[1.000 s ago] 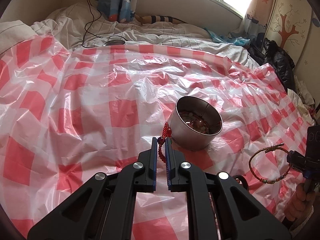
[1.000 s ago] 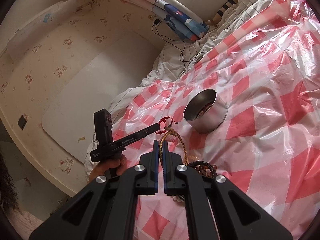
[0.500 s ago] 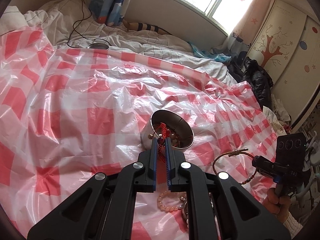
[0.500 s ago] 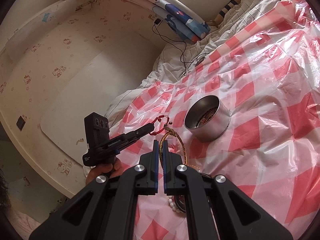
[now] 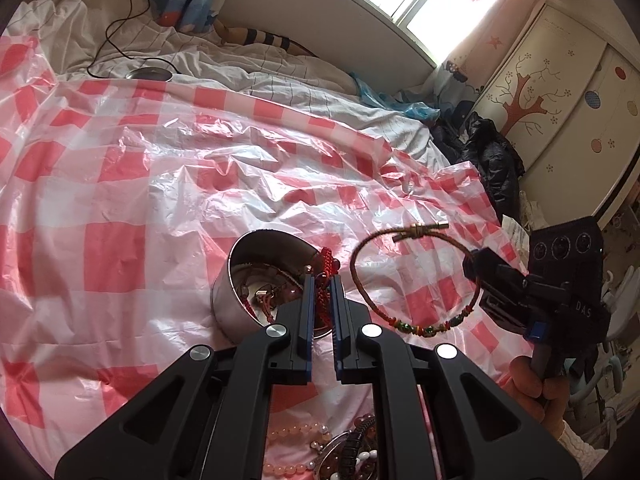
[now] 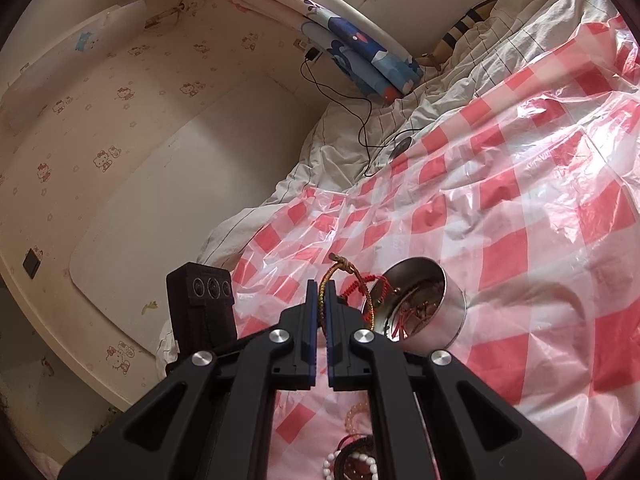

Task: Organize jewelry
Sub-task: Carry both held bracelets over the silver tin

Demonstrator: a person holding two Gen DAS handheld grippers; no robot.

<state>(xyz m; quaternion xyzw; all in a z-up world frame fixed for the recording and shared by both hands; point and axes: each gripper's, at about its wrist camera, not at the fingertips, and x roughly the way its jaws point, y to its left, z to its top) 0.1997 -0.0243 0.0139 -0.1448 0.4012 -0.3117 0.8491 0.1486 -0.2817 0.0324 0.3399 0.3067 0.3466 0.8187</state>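
My left gripper is shut on a red braided bracelet and holds it over the rim of a round metal tin that has several jewelry pieces inside. My right gripper is shut on a brown braided bracelet with coloured beads, held in the air to the right of the tin. In the right wrist view the tin sits just right of the fingers and the red bracelet hangs by its rim. The left gripper body shows at the left.
A red-and-white checked plastic sheet covers the bed. Loose bead bracelets lie under the grippers, also in the right wrist view. A black cable and a small round device lie on the white bedding. A dark jacket is at the right edge.
My left gripper moved forward with the red bracelet, from beside the tin to over its rim. My right gripper carried the brown bracelet closer to the tin.
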